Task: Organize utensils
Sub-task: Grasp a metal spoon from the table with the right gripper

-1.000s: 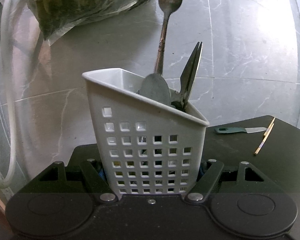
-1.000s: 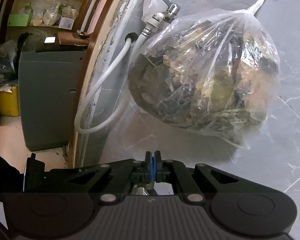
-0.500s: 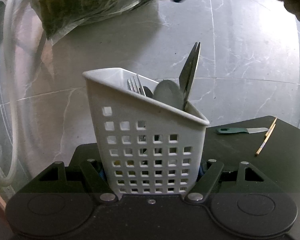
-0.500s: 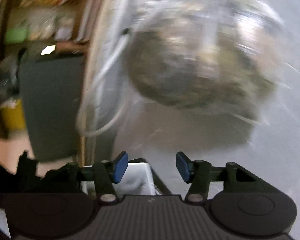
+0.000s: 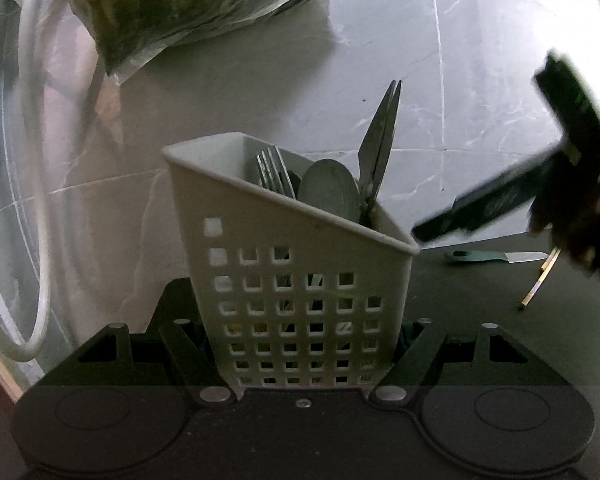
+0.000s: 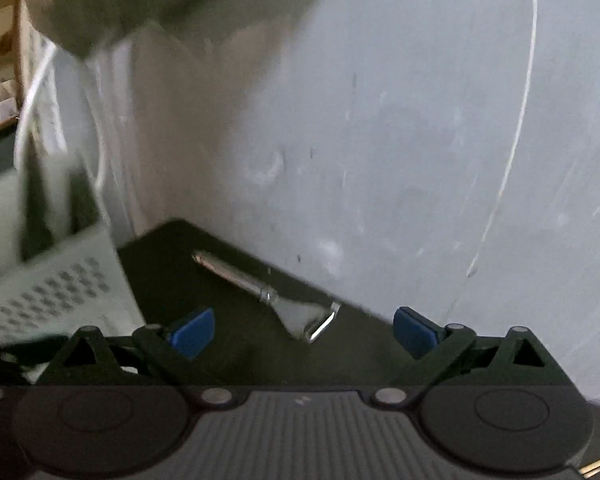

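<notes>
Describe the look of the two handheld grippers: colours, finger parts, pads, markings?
Both are black plastic. Each body shows two round discs, silver pivot screws and triangular linkage arms. The right gripper has a ribbed grey centre panel and blue pads on its fingertips. The left gripper shows just a sliver of blue. No cables or markings visible.

Right gripper [image 6: 304, 332], jaws opening and empty, above a metal utensil [image 6: 268, 294].

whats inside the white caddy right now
Poking above the white caddy rim: fork tines, a spoon bowl and closed scissor blades. Their handles and anything lower are mostly hidden behind the perforated wall.
</notes>
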